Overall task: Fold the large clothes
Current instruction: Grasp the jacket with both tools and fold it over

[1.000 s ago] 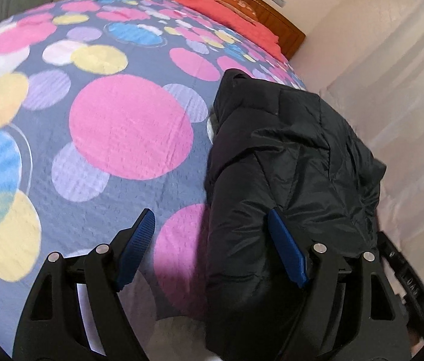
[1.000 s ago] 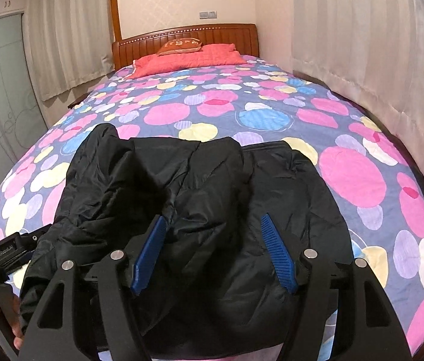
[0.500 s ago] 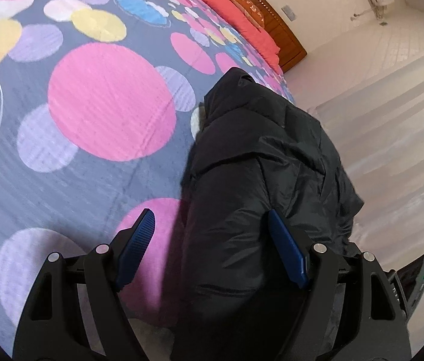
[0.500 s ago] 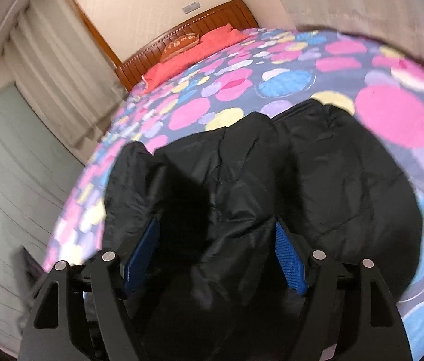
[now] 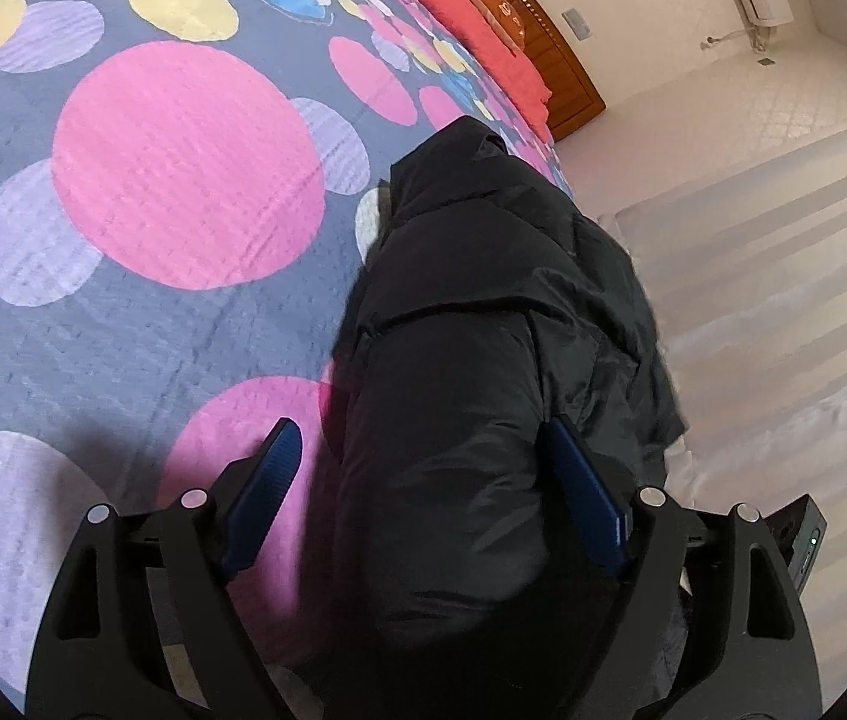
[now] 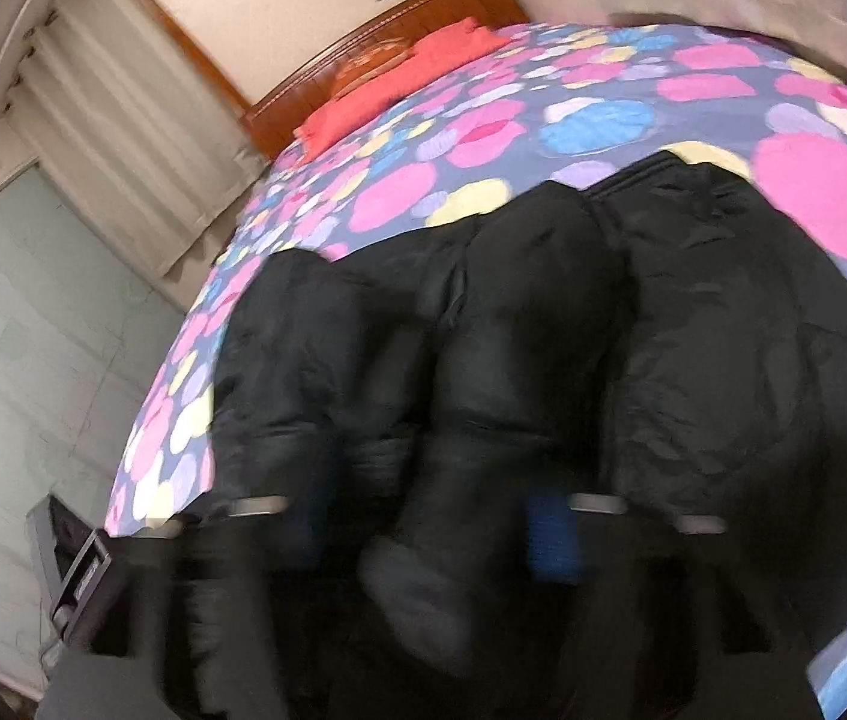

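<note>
Left gripper (image 5: pixel 417 480) has its jaws wide and opening, straddling a puffy fold of the black jacket (image 5: pixel 483 360); the right blue pad sits against the fabric, the left one is clear of it over the bedspread (image 5: pixel 183 168), so no real pinch. Right gripper (image 6: pixel 429 516) is closing, with a bulge of the same jacket between its blurred fingers. Too smeared to say if the pads are pressing yet.

Count-wise: one jacket, two grippers, one bed. The jacket lies bunched at the near end of the bed, spread across the spotted cover in three fat lumps in the right wrist view.

Just beside the near left corner of the bed there's a dark device (image 6: pixel 78 576), partly cut off. Further out it's just the polka-dot cover, then the red pillows (image 6: pixel 399 84) against the wooden headboard (image 6: pixel 423 12) at the far end. Pale curtains (image 6: pixel 123 120) hang on the far left wall.
</note>
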A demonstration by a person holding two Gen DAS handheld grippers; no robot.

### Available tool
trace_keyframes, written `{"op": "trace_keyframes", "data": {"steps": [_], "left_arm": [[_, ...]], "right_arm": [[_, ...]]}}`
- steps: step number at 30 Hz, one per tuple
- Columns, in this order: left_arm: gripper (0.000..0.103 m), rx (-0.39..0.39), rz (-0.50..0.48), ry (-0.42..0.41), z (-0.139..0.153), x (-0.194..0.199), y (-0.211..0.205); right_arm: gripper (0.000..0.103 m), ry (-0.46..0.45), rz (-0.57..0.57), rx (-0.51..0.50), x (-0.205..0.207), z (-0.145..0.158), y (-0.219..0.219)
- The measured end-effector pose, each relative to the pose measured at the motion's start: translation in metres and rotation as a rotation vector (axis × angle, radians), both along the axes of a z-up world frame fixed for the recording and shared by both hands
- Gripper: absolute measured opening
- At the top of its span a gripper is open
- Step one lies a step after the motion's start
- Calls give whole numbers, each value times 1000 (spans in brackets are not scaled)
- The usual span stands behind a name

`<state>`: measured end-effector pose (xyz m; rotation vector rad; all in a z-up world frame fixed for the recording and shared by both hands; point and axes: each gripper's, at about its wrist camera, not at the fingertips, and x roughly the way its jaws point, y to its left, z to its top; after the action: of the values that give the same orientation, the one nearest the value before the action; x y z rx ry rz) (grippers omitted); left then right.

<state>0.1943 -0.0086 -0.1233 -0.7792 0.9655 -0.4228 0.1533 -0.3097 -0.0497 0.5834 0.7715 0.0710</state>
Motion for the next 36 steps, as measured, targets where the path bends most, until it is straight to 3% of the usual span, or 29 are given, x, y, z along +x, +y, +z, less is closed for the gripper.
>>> {"op": "trace_keyframes", "data": {"steps": [2,4,8,11,17,20,25,28,30,34,36], "left_arm": [[83,12,1,-11,2,0,-2],[82,23,-16,-27,9,1,-3],[82,-3,-30,-58,27,4,-5],[82,5,-41,-74,33,11,-15],[83,-8,-93,-10,18,24,-55],[88,8,-118,6,11,28,-74],[91,131,-152,27,0,33,-107],[92,216,-157,-5,0,31,-121],[92,217,-156,-6,0,33,-122],[91,184,-162,3,-2,33,-116],[91,185,-155,1,0,31,-116]], "right_arm": [[17,-19,18,-18,-1,6,0],[11,-57,16,-16,-5,16,-6],[8,-152,-22,-112,-17,50,-23],[8,-168,-58,-178,-22,58,-42],[8,-69,-102,-141,-19,21,-96],[8,-26,-109,-109,-19,-2,-111],[8,11,-98,-39,-12,-38,-133],[8,16,-92,22,-10,-49,-143],[8,21,-69,87,-10,-50,-151],[17,24,-60,211,-23,-44,-161],[37,11,-60,226,-35,-35,-162]]}}
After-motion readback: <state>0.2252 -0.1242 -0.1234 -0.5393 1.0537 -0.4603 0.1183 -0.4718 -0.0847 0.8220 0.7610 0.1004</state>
